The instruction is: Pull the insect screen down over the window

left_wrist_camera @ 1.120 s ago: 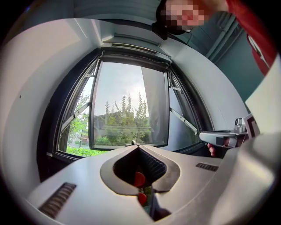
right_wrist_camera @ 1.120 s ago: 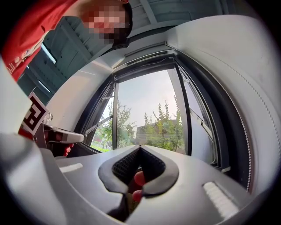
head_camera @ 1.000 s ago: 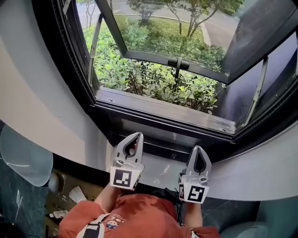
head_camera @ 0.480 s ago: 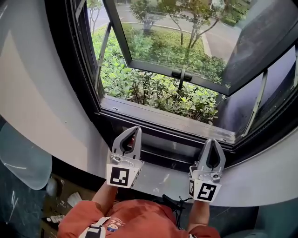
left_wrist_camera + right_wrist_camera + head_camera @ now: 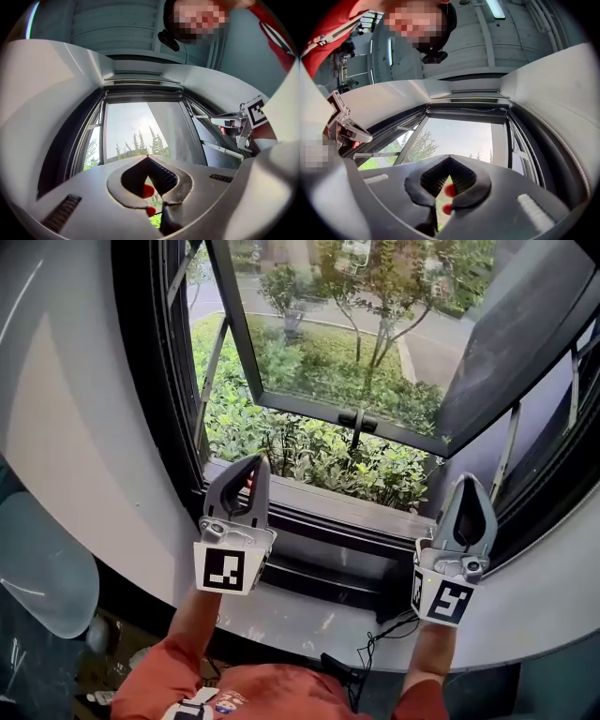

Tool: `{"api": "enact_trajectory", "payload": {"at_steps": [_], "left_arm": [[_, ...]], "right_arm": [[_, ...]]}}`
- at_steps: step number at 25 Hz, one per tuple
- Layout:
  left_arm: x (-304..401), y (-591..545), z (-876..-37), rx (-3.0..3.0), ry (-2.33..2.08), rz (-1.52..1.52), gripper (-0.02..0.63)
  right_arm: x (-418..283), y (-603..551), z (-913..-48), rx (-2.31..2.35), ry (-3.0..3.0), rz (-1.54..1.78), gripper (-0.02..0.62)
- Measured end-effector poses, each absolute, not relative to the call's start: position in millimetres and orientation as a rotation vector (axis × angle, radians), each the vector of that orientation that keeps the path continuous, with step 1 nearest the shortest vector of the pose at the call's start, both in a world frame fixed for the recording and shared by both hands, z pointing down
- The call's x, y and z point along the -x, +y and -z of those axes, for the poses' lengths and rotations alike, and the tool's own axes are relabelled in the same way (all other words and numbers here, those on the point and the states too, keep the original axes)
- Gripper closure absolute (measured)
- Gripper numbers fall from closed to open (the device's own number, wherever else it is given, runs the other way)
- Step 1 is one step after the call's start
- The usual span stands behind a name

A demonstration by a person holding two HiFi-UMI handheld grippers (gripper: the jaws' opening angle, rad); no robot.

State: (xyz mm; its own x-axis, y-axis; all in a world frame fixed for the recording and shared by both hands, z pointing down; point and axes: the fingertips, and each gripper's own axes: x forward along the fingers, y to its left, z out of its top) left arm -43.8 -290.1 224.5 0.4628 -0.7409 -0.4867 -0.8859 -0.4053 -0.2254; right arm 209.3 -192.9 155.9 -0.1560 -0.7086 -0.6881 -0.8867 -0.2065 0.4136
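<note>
Shows the insect screen (image 5: pixel 467 112) undrawn, judged to be rolled into the dark bar across the top of the window frame (image 5: pixel 75 140) (seen only from the two gripper views; cut off above the head view). Below it, only the outward-tilted sash (image 5: pixel 337 395) and shrubs (image 5: pixel 309 451) past the sill (image 5: pixel 319 495). Shows the left gripper (image 5: pixel 253 463) and right gripper (image 5: pixel 469 482) in front of the sill, well apart, tips angled upward, each pressed shut on nothing. For the reach in hand: carry both tools up to the top bar, part the jaws before arrival, and take the bar's lower edge or its pull tab (not made out from here) at two points evenly spaced about the middle. Pinch squarely, then draw straight down with both hands level, so as not to skew the mesh in the side tracks. Keep clear of the sash stays (image 5: pixel 506 451) on the way.
</note>
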Motion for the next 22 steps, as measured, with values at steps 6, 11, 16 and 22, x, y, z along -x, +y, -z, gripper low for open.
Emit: {"api": "enact_trajectory", "payload": {"at_steps": [6, 11, 16, 22], "left_arm": [[48, -303, -166, 2.129, 1.323, -0.416, 0.601], [49, -312, -100, 1.999, 1.295, -0.440, 0.601], [53, -310, -36, 1.903, 1.250, -0.435, 0.601], [29, -317, 21, 1.766, 1.209, -0.406, 0.601]], "right_arm": [[-203, -195, -88, 1.879, 1.764, -1.534, 0.586], [-202, -201, -26, 1.867, 1.671, -1.745, 0.586], [-191, -214, 25, 1.948, 1.627, -1.927, 0.586], [-216, -229, 65, 2.059, 1.550, -1.968, 0.586]]}}
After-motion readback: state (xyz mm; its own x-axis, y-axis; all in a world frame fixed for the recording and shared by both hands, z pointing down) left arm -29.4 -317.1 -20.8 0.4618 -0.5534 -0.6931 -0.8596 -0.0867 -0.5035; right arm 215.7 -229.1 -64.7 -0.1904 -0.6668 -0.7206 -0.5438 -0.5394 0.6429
